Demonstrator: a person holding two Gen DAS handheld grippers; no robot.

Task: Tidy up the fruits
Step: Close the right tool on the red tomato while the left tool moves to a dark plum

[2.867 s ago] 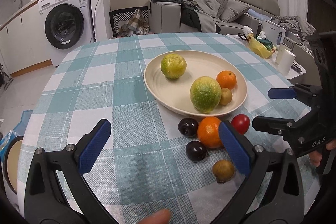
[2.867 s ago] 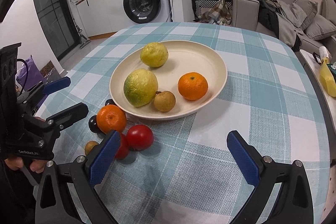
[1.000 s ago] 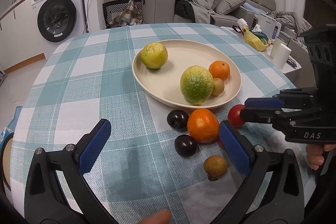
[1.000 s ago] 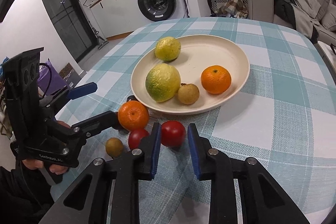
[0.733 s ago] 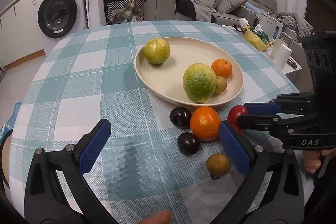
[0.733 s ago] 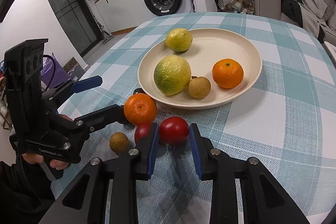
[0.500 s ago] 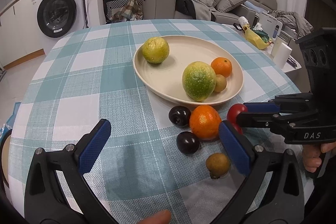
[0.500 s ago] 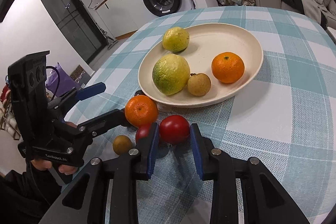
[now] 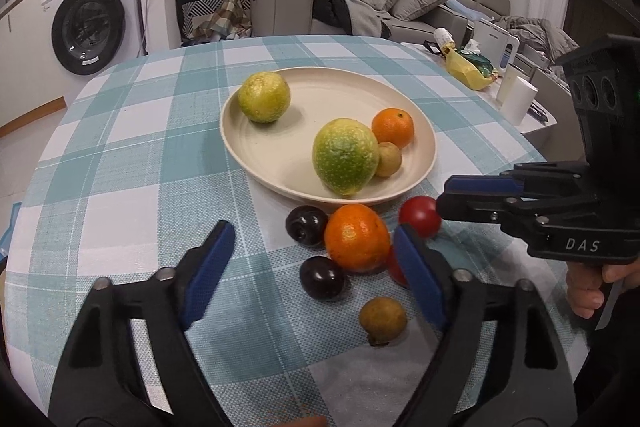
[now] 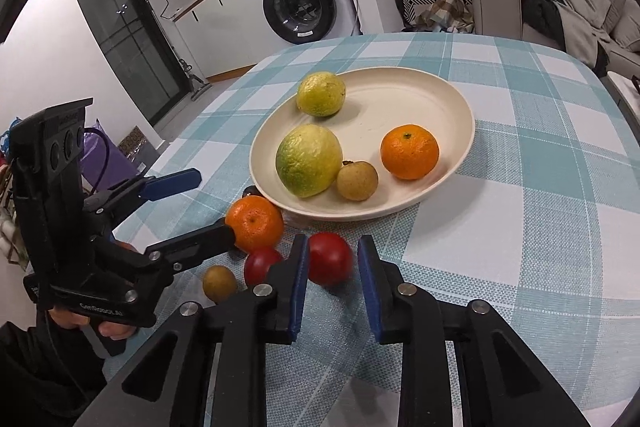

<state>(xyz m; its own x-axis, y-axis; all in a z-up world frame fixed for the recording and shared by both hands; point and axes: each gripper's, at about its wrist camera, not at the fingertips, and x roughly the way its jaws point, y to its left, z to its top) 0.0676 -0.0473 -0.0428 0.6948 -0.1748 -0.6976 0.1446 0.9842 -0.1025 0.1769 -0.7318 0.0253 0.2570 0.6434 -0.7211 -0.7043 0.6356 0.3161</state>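
Observation:
A cream plate [image 9: 304, 107] [image 10: 400, 99] on the checked tablecloth holds two yellow-green citrus, an orange and a small brown fruit. In front of it lie an orange [image 9: 356, 237] [image 10: 256, 223], two dark plums [image 9: 306, 225], a brown fruit [image 9: 382, 315] and a red tomato [image 10: 262, 263]. My right gripper [image 10: 332, 247] [image 9: 440, 203] is shut on another red tomato [image 10: 330, 261] [image 9: 420, 215] at its fingertips. My left gripper [image 9: 316, 267] [image 10: 216, 201] is closing around the orange and plums. Its right pad is at the orange, its left pad well clear.
A person's hands hold both gripper handles at the near table edge. The round table drops off on all sides. A washing machine [image 9: 88, 27] stands back left, a sofa [image 9: 360, 3] behind, and a side table with a white cup [image 9: 518, 99] to the right.
The left jaws have narrowed from wide open. The right gripper, open at first, has shut around the red tomato and stays on it. Neither hand has shifted much.

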